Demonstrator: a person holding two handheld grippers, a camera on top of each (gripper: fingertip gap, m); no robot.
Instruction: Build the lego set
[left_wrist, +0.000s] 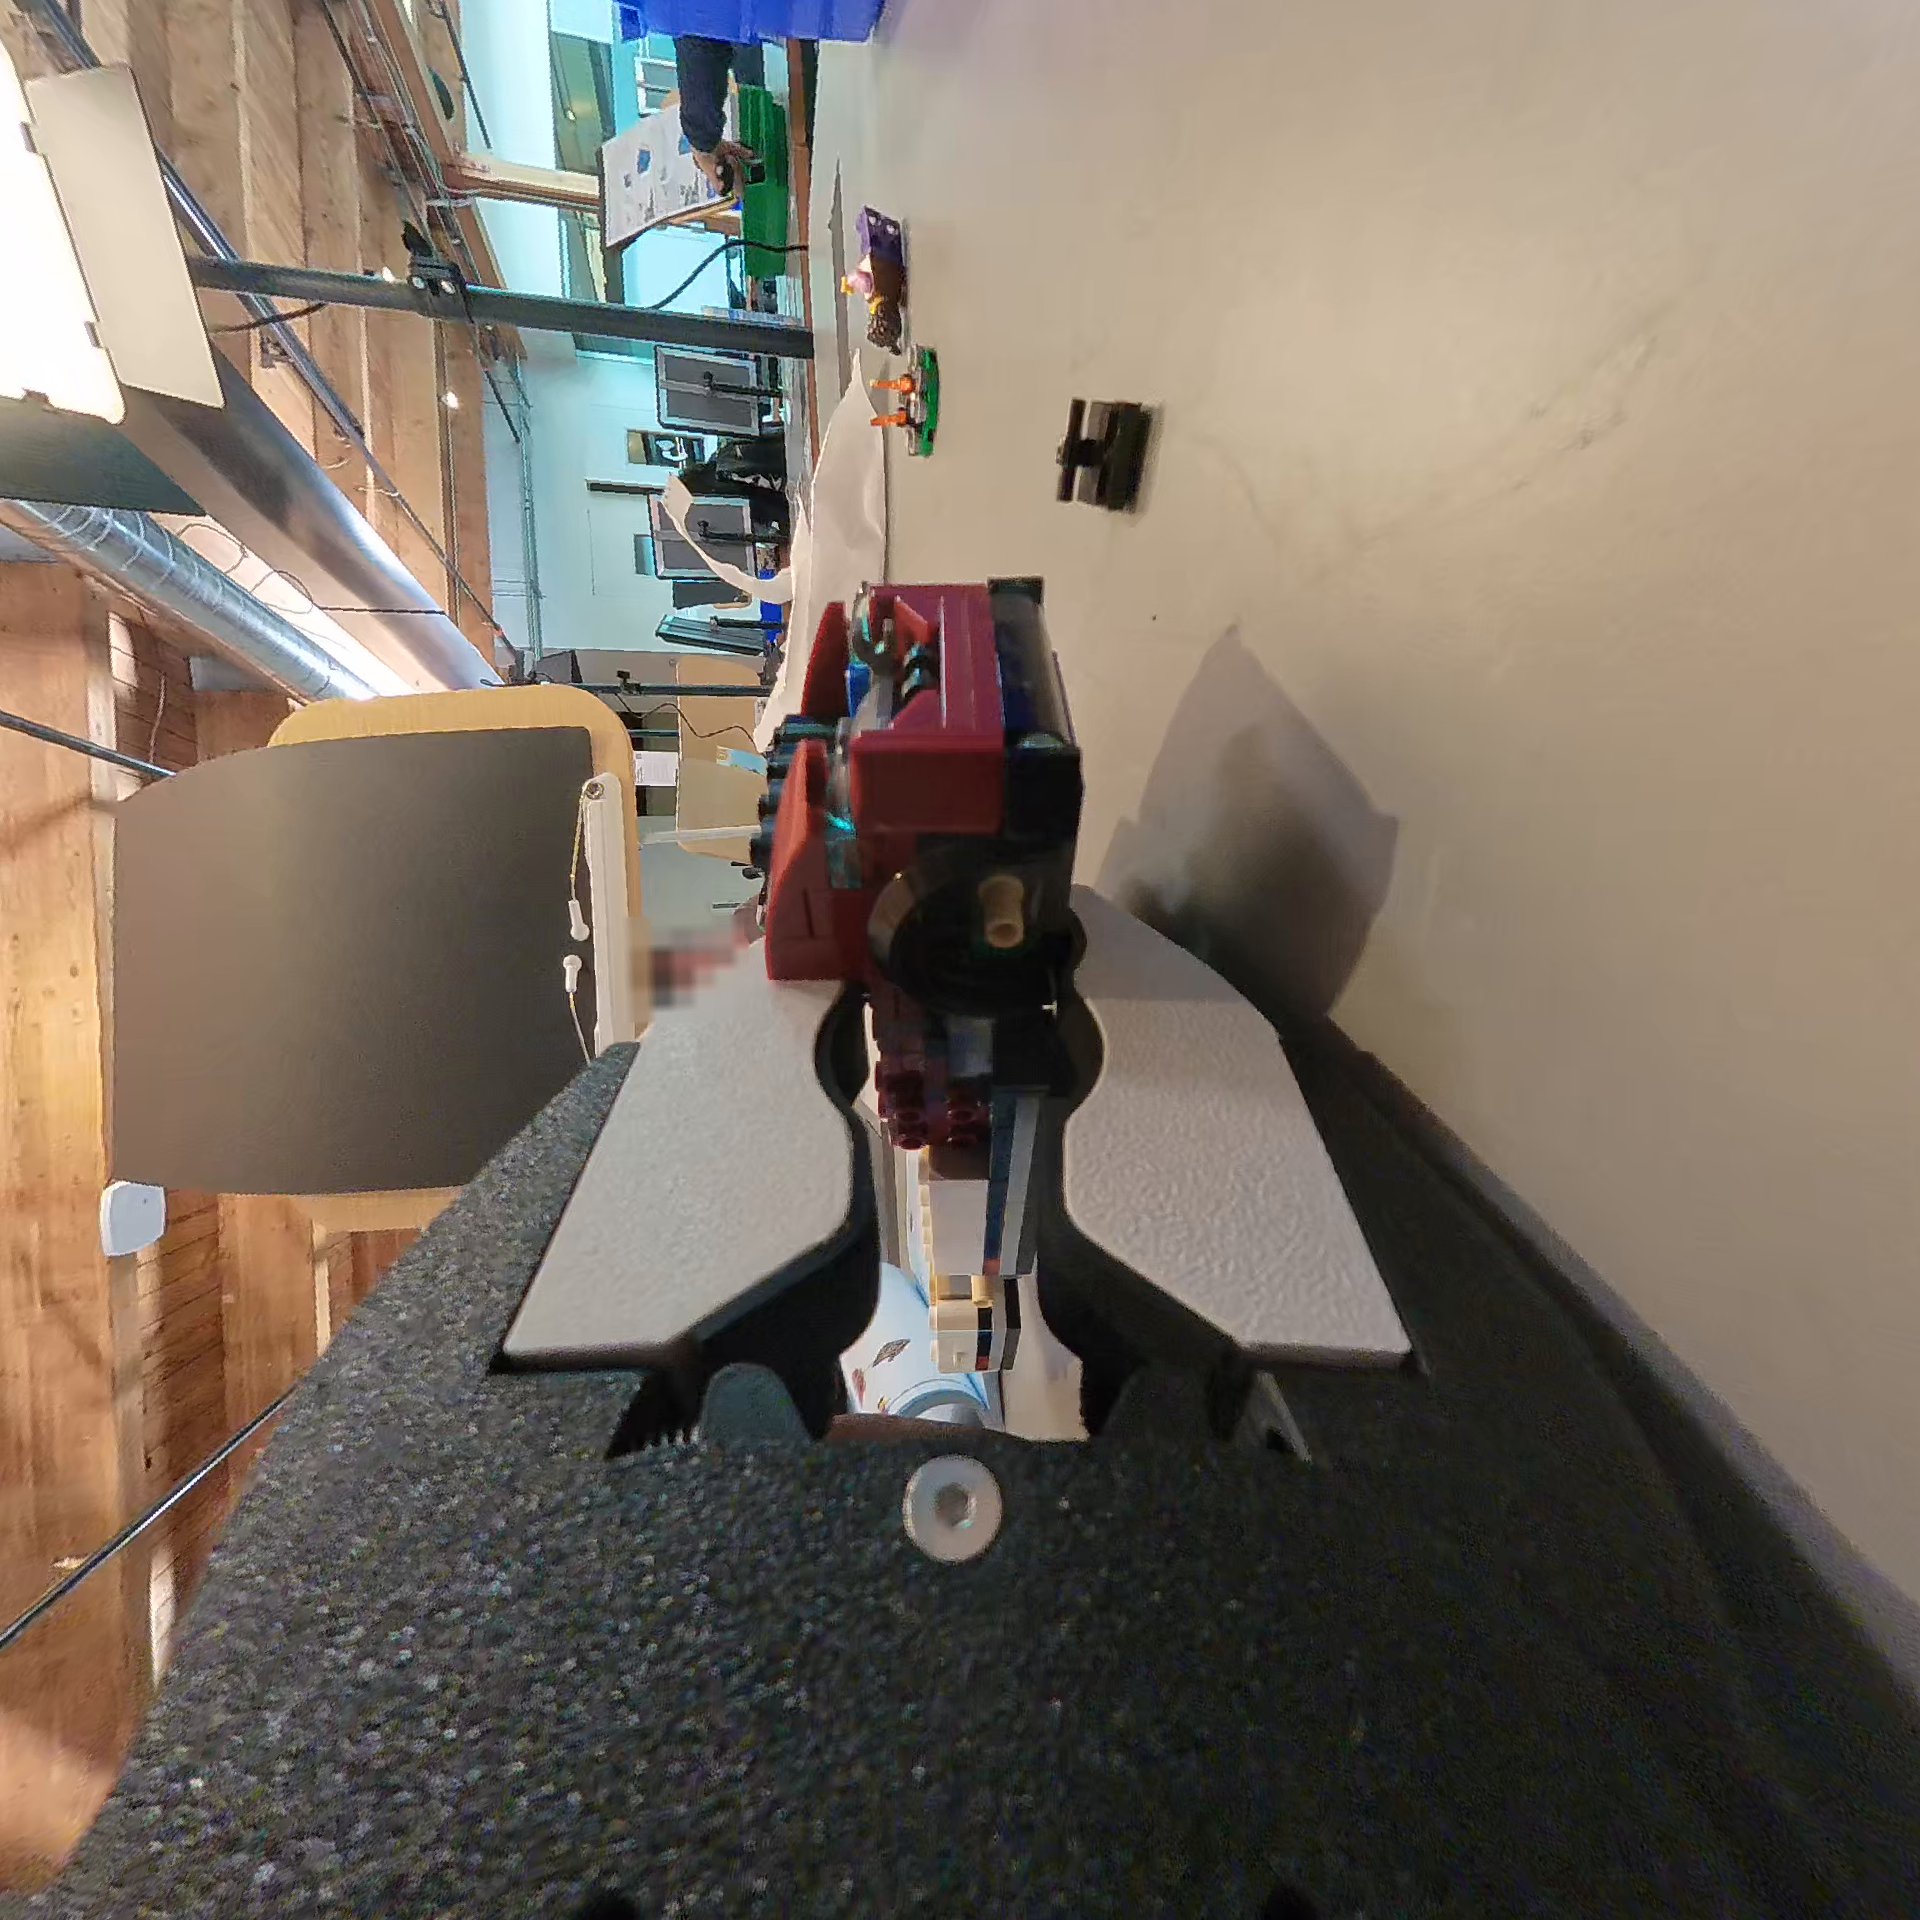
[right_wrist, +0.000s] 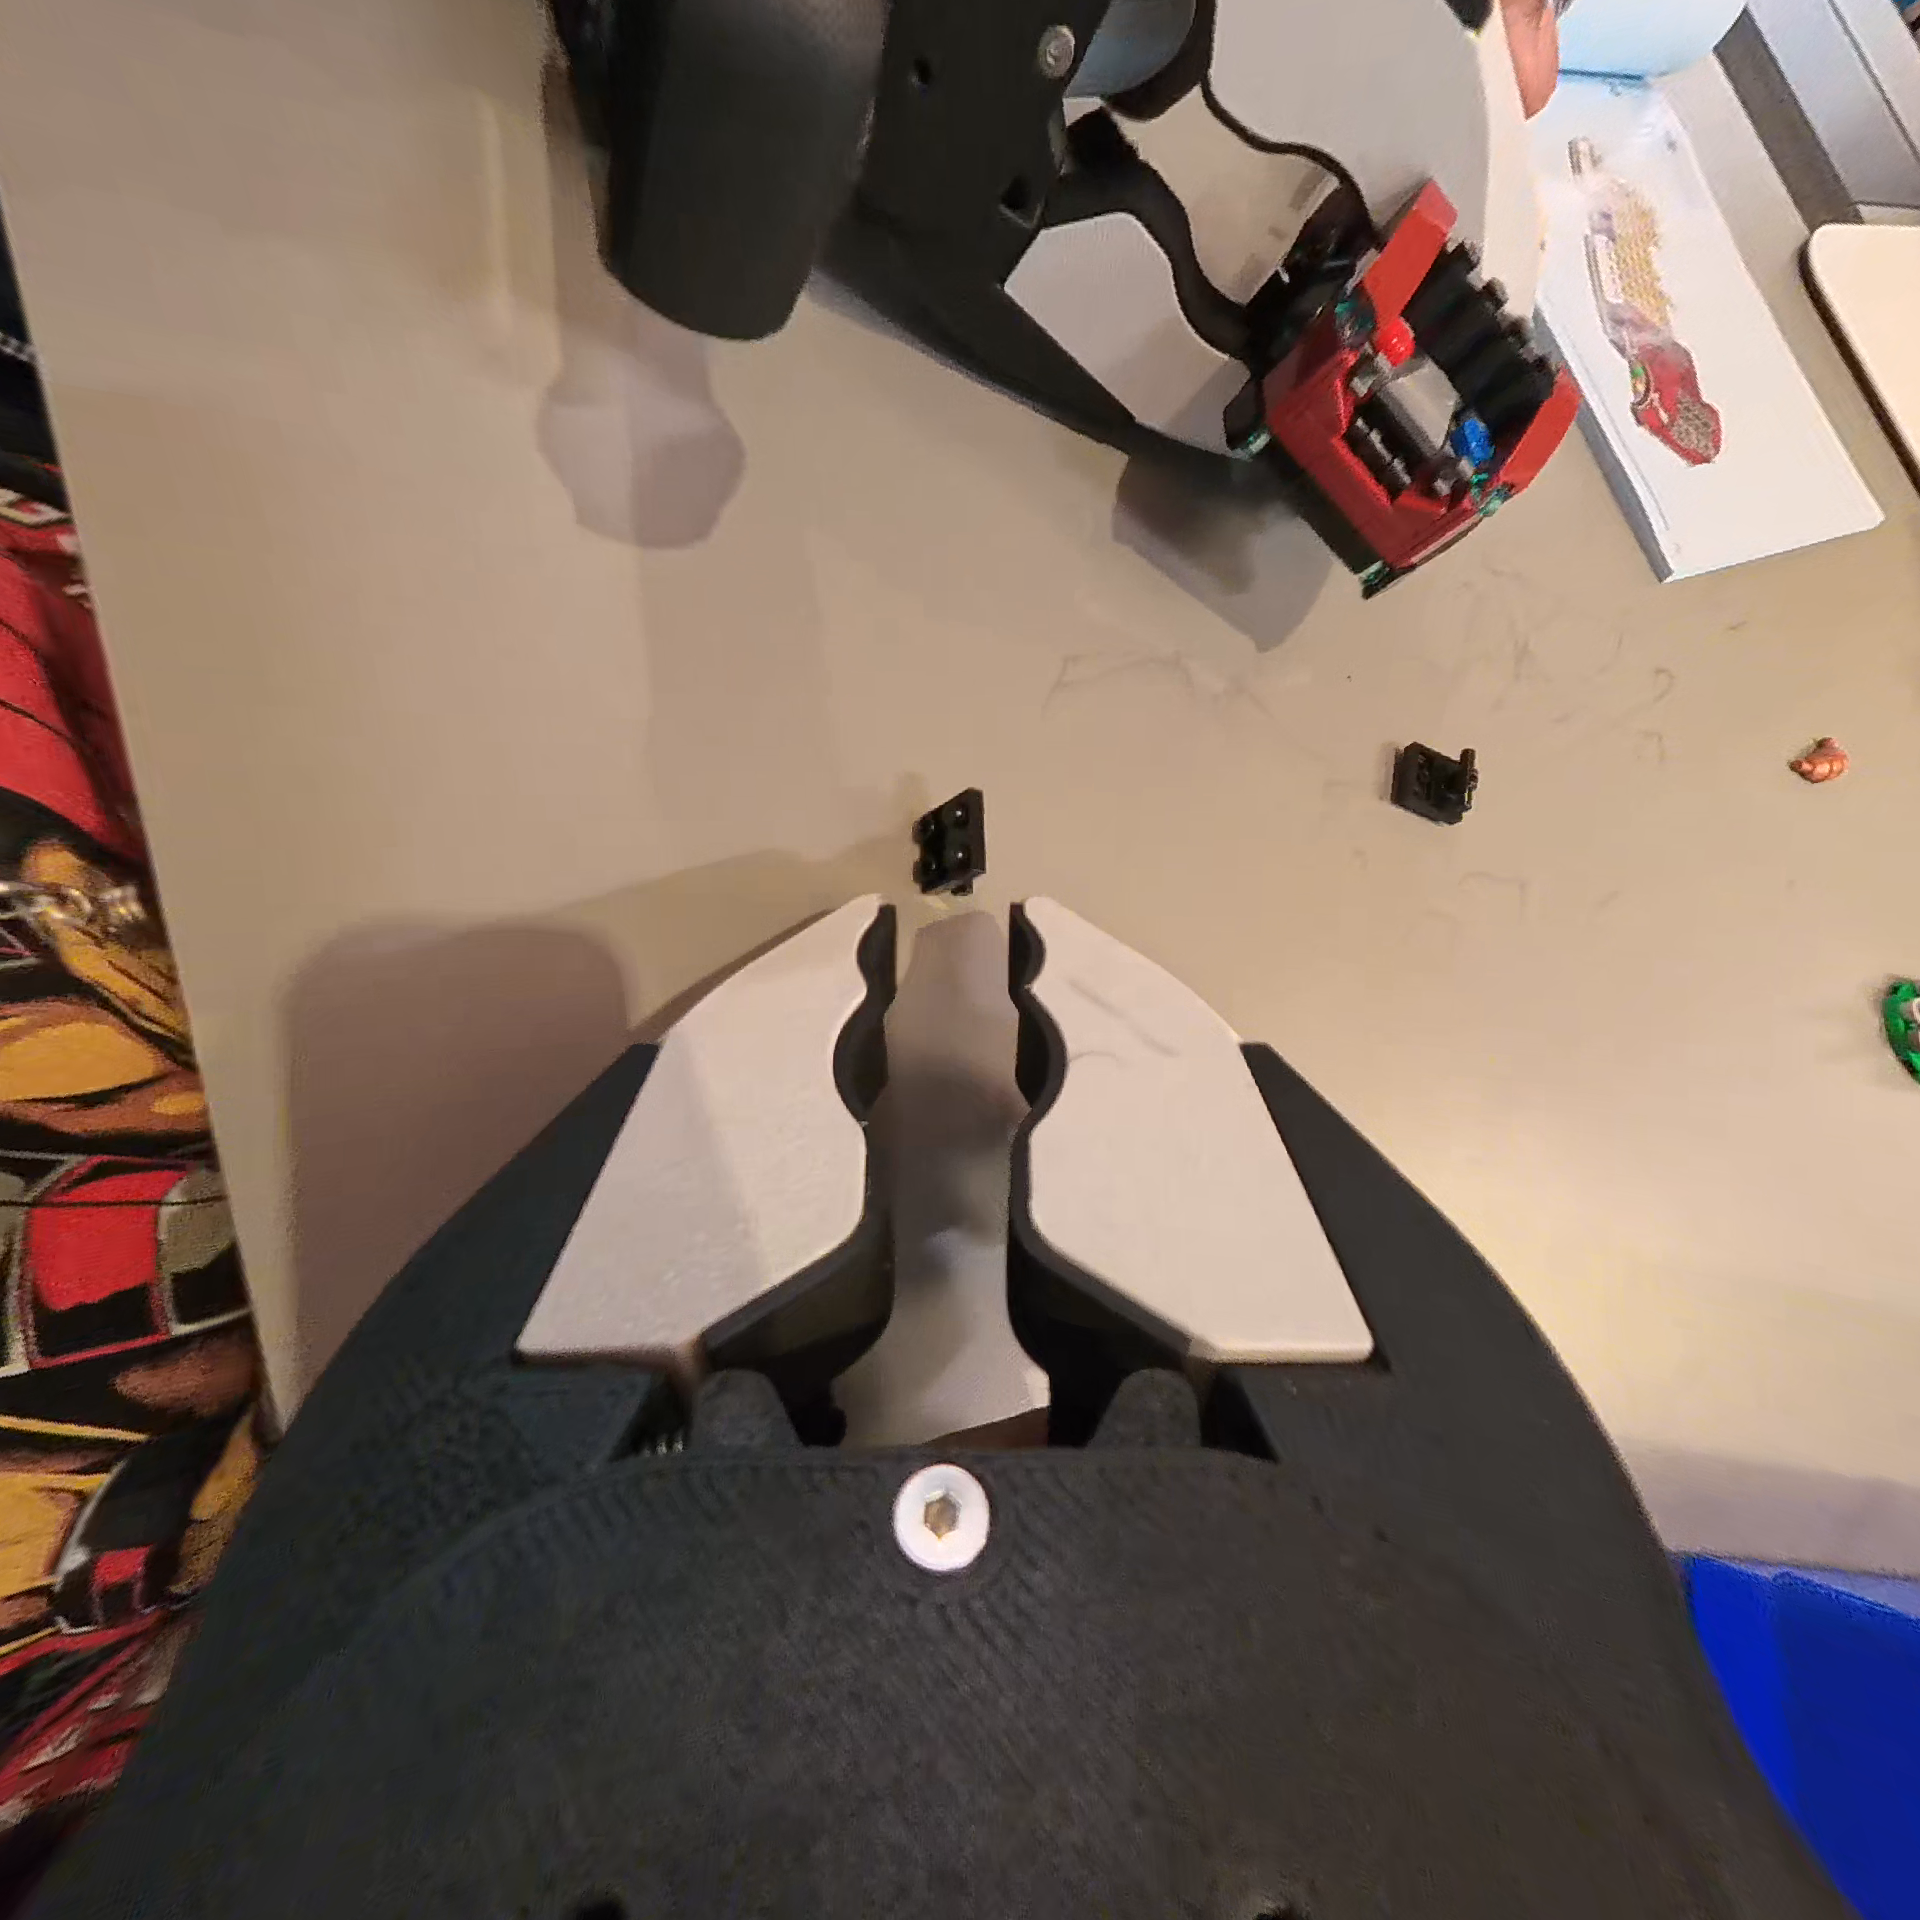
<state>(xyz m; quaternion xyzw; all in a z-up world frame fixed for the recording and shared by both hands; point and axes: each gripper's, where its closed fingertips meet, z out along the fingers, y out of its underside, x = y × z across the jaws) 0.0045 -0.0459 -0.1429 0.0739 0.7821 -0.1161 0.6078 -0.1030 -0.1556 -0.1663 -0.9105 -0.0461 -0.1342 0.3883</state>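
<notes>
Left gripper (left_wrist: 961, 997) pinches a red brick model (left_wrist: 925, 790); right gripper (right_wrist: 951, 914), spread, just behind a black plate (right_wrist: 949, 842)

Right gripper (right_wrist: 951, 909): jaws apart, nothing between the pads. A small black brick (right_wrist: 950, 842) lies on the beige table (right_wrist: 416, 520) just beyond the fingertips at 12 o'clock, apart from them. At 1 o'clock, the left gripper (right_wrist: 1247, 312) clamps a red-and-black brick model (right_wrist: 1403, 405). A second black piece (right_wrist: 1434, 784) lies at 2 o'clock.
</notes>
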